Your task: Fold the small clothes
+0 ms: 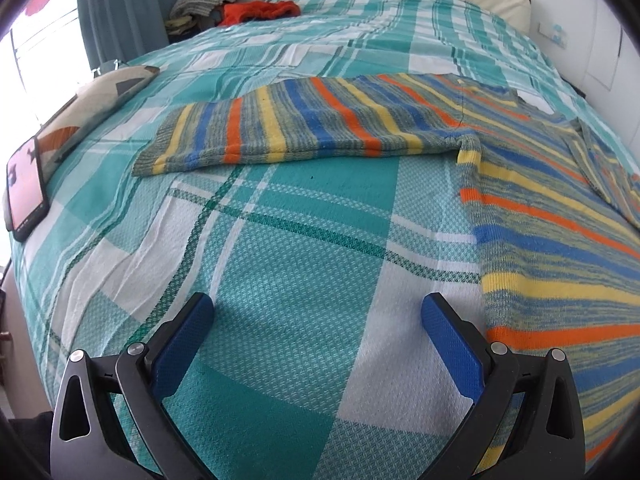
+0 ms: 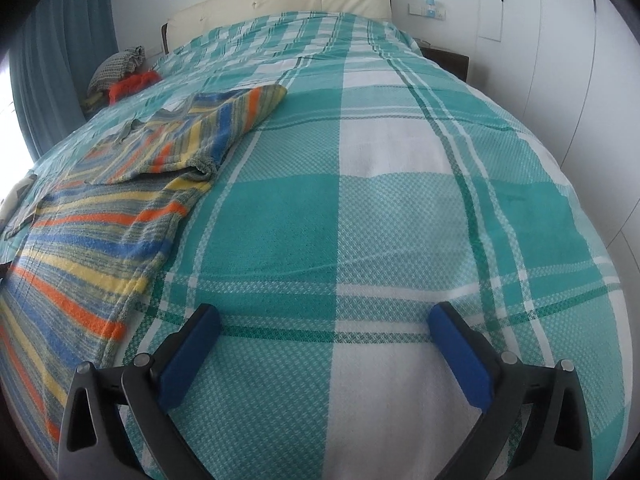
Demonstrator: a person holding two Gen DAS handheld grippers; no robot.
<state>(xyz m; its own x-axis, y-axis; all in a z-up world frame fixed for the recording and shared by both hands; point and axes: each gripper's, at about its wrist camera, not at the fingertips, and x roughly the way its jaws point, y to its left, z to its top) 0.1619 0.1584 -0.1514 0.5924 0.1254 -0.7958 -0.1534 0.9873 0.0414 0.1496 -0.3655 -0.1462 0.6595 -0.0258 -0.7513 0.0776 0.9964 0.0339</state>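
Hovering spread and empty over the plaid bedspread (image 1: 304, 248), the left gripper (image 1: 318, 320) has the striped sweater (image 1: 540, 208) lying flat at its right (one sleeve stretched leftward). From the right wrist, the right gripper (image 2: 324, 328) is likewise parted, holding nothing, the sweater (image 2: 100, 216) to its left.

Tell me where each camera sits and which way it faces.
Left wrist: behind the open left claw, low over the teal plaid bedspread, facing the headboard; striped knit sweater to its right.
Right wrist: behind the open right claw, same heading; sweater to its left.
Shared: bedspread, sweater, orange cloth.
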